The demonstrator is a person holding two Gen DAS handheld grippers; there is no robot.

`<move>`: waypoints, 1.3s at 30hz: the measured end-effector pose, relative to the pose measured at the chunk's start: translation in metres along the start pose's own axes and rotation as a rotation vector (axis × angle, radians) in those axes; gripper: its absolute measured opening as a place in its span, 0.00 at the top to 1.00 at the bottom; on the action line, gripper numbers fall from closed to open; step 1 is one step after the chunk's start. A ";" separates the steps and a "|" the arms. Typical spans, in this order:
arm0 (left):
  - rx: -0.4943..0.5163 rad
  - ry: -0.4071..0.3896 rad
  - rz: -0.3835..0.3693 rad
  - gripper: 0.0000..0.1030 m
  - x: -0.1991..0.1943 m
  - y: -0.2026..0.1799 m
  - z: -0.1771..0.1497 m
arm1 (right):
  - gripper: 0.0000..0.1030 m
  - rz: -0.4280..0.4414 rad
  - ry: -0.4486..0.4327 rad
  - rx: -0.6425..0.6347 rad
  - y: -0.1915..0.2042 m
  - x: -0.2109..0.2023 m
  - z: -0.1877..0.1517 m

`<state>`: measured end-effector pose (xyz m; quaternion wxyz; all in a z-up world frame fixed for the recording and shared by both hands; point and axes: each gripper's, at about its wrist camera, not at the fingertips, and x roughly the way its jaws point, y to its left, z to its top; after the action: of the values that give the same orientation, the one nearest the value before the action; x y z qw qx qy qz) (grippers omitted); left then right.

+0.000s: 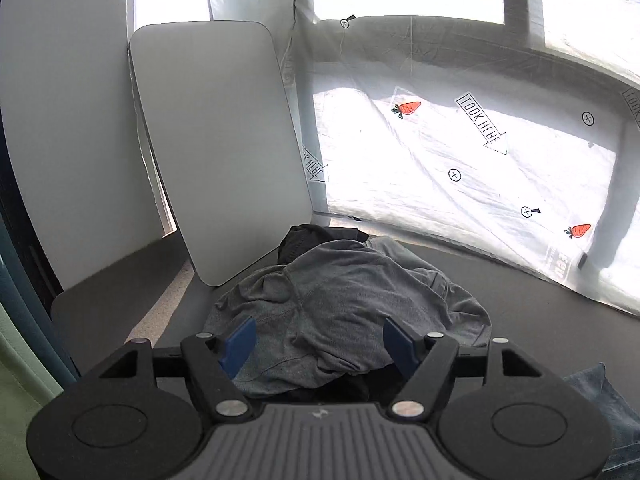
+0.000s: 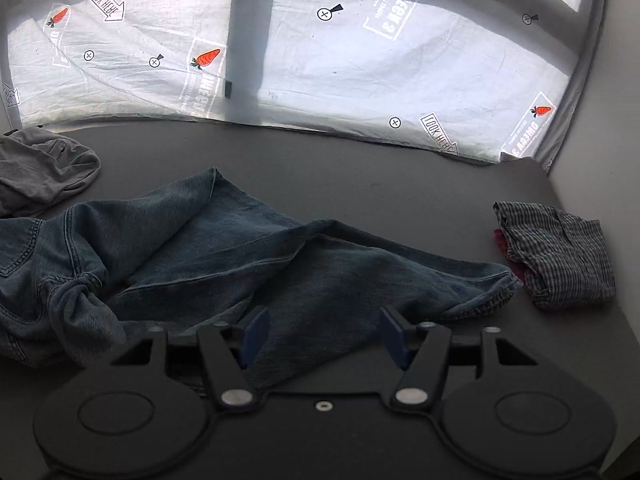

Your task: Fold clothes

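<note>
sweatshirt (image 2: 44,168) left of jeans (image 2: 224,256) | checked garment (image 2: 560,256) right | all on table (image 2: 360,168)

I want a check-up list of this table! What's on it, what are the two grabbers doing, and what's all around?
Surface: dark grey table, flat.
Job's things: crumpled grey garment lying on a black garment; blue jeans spread out unfolded; checked cloth bundled at the right.
Clutter: nothing seen.
Grippers: left gripper open, over the grey garment; right gripper open, over the jeans; both hold nothing.
Cables: nothing seen.
Surroundings: white printed sheet with carrots and arrows behind the table; white boards leaning at the left.
</note>
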<state>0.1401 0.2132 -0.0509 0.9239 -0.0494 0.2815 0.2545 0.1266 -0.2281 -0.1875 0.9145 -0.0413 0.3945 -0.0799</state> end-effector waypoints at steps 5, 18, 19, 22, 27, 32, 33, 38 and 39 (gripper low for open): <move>0.079 0.135 -0.205 0.30 0.016 -0.062 -0.031 | 0.40 -0.010 0.092 0.144 -0.029 0.029 -0.012; 0.069 0.645 -0.534 0.30 0.080 -0.202 -0.161 | 0.39 -0.018 0.231 0.435 -0.111 0.103 -0.029; 0.040 0.666 -0.525 0.30 0.085 -0.205 -0.166 | 0.39 -0.020 0.236 0.471 -0.119 0.111 -0.029; -0.002 0.687 -0.475 0.38 0.092 -0.213 -0.172 | 0.40 -0.019 0.223 0.576 -0.142 0.134 -0.028; -0.015 0.683 -0.416 0.55 0.095 -0.214 -0.172 | 0.40 -0.069 0.159 0.707 -0.178 0.163 -0.013; -0.018 0.668 -0.383 0.68 0.097 -0.215 -0.171 | 0.73 -0.123 0.189 0.723 -0.195 0.205 0.003; -0.019 0.663 -0.376 0.72 0.097 -0.215 -0.170 | 0.93 -0.146 0.173 0.700 -0.195 0.203 0.007; -0.034 0.624 -0.356 0.77 0.093 -0.209 -0.157 | 0.94 -0.342 0.021 0.462 -0.181 0.139 0.036; -0.038 0.617 -0.354 0.77 0.092 -0.207 -0.153 | 0.94 -0.380 -0.009 0.414 -0.178 0.126 0.042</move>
<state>0.2330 0.0386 -0.2394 0.8240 -0.1893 0.5296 0.0686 0.2226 -0.4251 -0.2243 0.8739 0.0727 0.3507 -0.3287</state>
